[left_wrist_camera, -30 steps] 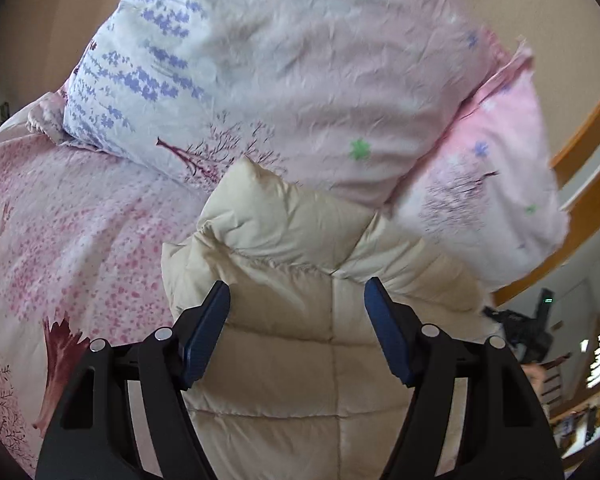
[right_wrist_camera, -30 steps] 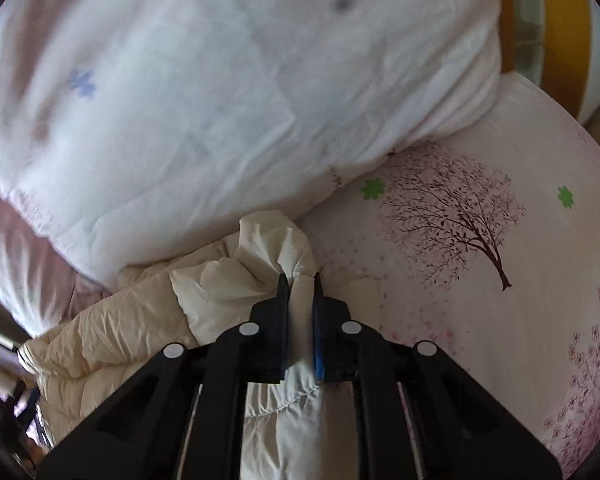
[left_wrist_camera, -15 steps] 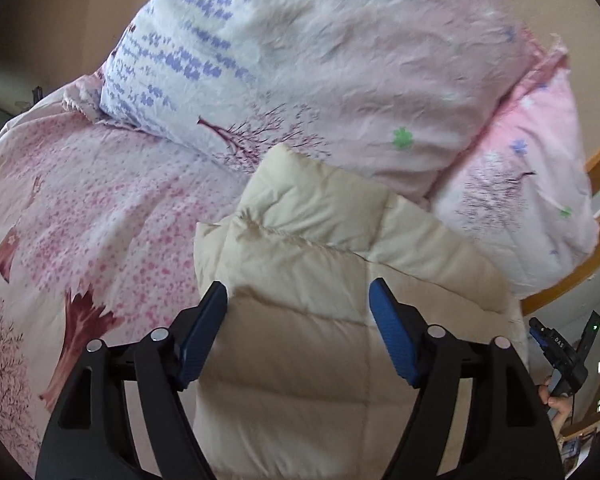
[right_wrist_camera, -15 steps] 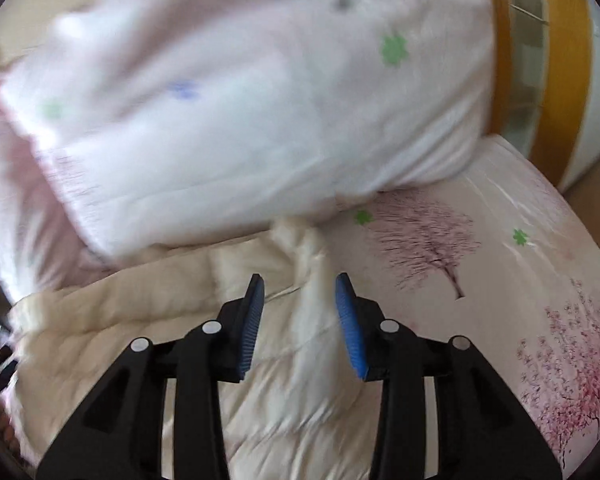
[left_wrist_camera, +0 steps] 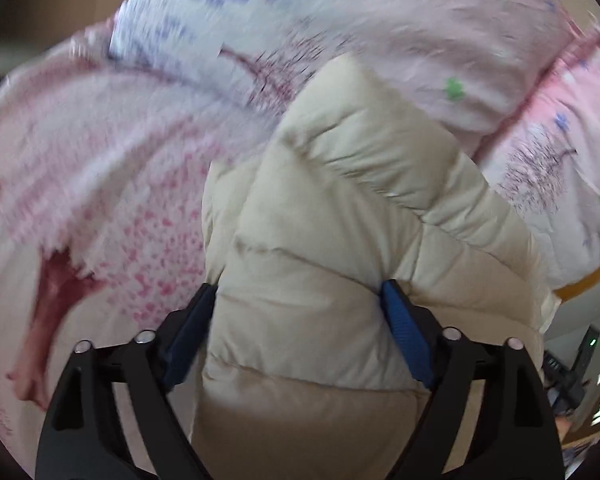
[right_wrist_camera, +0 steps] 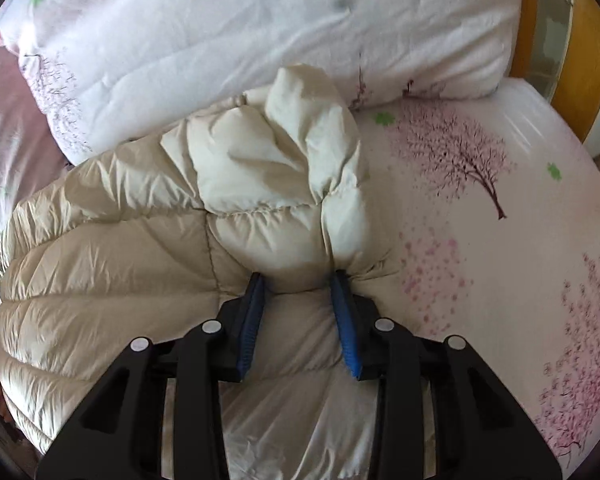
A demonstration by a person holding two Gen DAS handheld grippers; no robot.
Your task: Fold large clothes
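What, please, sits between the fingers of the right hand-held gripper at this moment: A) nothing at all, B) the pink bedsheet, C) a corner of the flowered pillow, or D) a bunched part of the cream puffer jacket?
D: in the right wrist view the right hand-held gripper has its blue-padded fingers apart on either side of a bunched fold of the cream puffer jacket.

Motion blur smears the bedsheet point(left_wrist_camera: 112, 168) and pillow point(left_wrist_camera: 340, 12) on the far left of the left wrist view. The cream jacket point(right_wrist_camera: 140, 264) runs off the near edge, its underside hidden, and a dark device point(left_wrist_camera: 572, 364) at right is too small to identify.
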